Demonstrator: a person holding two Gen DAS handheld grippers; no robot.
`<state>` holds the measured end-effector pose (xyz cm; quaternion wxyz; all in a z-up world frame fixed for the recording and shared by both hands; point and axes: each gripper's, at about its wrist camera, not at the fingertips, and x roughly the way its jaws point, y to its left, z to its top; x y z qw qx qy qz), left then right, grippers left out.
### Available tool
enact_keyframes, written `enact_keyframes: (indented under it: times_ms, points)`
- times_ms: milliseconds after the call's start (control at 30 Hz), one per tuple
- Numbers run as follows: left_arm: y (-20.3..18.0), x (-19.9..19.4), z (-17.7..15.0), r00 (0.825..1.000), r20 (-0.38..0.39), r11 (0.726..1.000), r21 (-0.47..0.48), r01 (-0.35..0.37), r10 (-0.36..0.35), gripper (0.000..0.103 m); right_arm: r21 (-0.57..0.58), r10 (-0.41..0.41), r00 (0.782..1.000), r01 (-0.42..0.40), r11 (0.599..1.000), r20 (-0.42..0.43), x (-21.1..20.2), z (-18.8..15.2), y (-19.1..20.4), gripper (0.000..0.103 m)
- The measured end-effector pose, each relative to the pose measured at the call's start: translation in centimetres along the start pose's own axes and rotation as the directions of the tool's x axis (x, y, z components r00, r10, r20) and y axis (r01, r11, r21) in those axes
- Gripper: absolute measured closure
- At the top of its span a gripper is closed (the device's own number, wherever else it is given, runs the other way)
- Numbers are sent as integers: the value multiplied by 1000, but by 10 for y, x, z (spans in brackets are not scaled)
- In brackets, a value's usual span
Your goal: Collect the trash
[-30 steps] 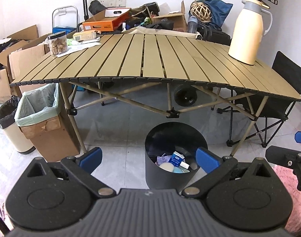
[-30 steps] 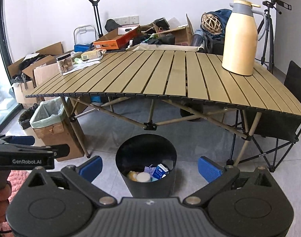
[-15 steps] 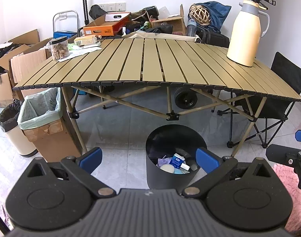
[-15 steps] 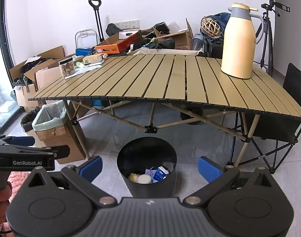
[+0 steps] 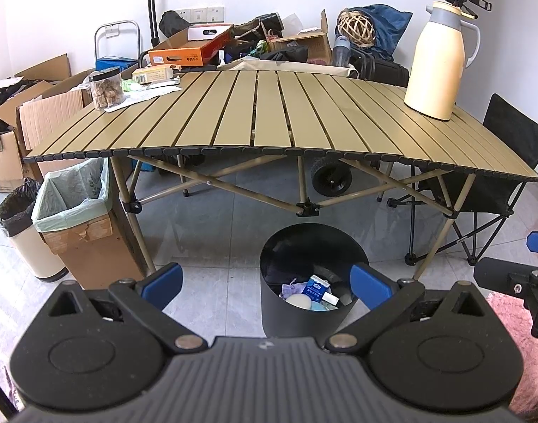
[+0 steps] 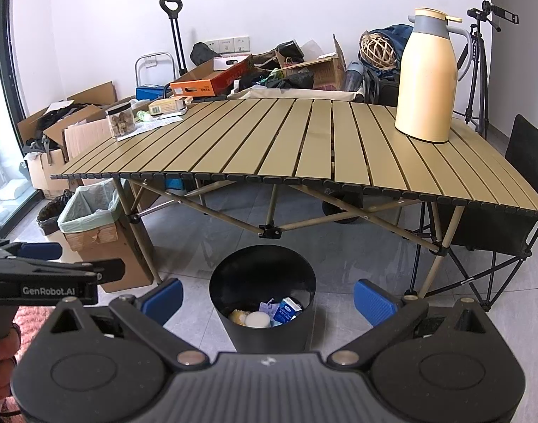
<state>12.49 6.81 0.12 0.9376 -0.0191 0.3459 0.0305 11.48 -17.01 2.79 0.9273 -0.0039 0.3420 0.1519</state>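
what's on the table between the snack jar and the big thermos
Nothing: between the jar and thermos the table slats are bare, clear in both wrist views.

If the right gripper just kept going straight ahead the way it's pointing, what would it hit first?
Probably the black trash bin on the floor: it sits centred between the open right gripper fingers. Depth is hard to judge, so it might pass over the rim toward the folding table frame.

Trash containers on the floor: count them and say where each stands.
3: black bin in front of the table; bag-lined cardboard box by its left leg; black-bagged cream bin further left. Others may be hidden.
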Motion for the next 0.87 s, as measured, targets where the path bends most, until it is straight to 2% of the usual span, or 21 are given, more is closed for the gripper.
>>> enact_keyframes:
  times_ms: [867]
  points:
    - [-3,6,-3,1000,-9,1000,3,-3,3,0,-2,0,1000,0,1000,-18,6,-1,-1,0]
